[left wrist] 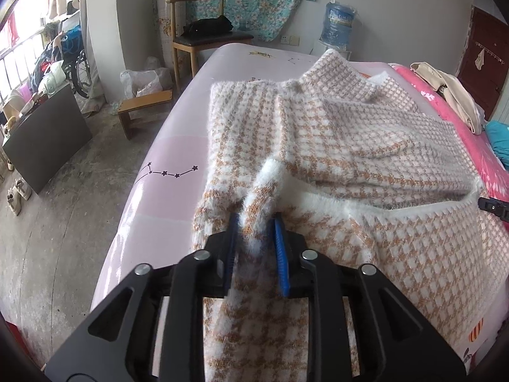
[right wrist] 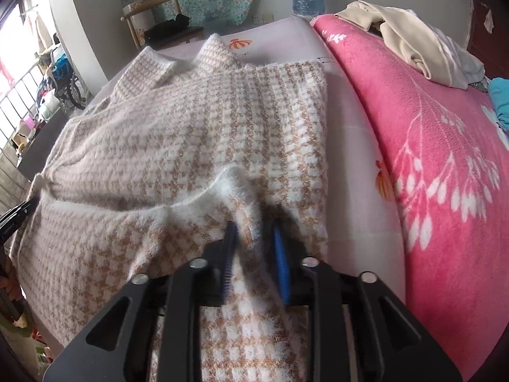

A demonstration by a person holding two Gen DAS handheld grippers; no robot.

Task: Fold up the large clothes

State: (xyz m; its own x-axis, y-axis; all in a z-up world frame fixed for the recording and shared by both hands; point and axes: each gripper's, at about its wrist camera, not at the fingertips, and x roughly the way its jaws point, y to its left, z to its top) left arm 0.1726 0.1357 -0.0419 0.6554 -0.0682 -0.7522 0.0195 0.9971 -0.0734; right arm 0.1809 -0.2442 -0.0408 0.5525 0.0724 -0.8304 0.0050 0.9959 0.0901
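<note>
Sweater point(left wrist: 334, 146) is lying on the bed point(left wrist: 178, 146), sleeves already folded in | left tongs point(left wrist: 254, 226) and right tongs point(right wrist: 253, 234) are each clamping a bunched hem corner | bottom-to-collar fold is looking under way; final halving and tidying are remaining.
</note>
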